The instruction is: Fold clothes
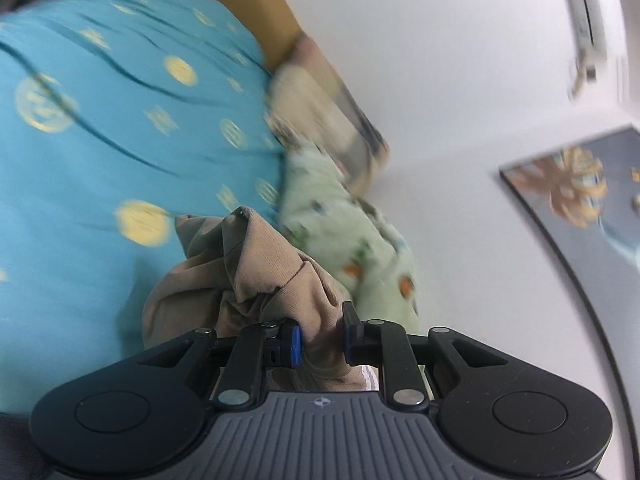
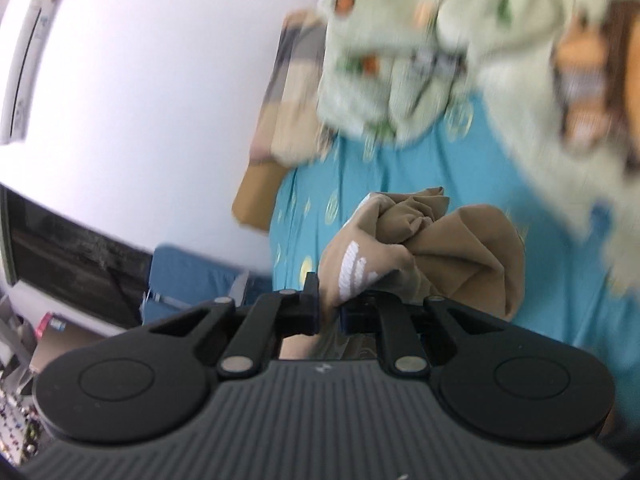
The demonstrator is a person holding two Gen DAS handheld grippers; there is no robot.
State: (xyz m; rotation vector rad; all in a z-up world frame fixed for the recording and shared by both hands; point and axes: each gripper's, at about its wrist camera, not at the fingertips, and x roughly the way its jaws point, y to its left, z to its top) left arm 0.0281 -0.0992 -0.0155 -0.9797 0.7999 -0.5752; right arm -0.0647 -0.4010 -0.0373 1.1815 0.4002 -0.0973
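A crumpled tan garment (image 1: 256, 264) bunches above a teal bedsheet with gold medallions (image 1: 100, 140), its folds gathered into a knot-like wad; a white striped logo (image 2: 354, 270) shows on one face. Beside it, a pale green fleece garment with orange and green prints (image 1: 352, 240) lies rumpled, blurred.

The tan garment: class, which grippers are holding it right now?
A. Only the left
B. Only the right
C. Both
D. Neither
C: the tan garment is bunched between the jaws of the left gripper, and the right wrist view shows the right gripper clamped on it as well.
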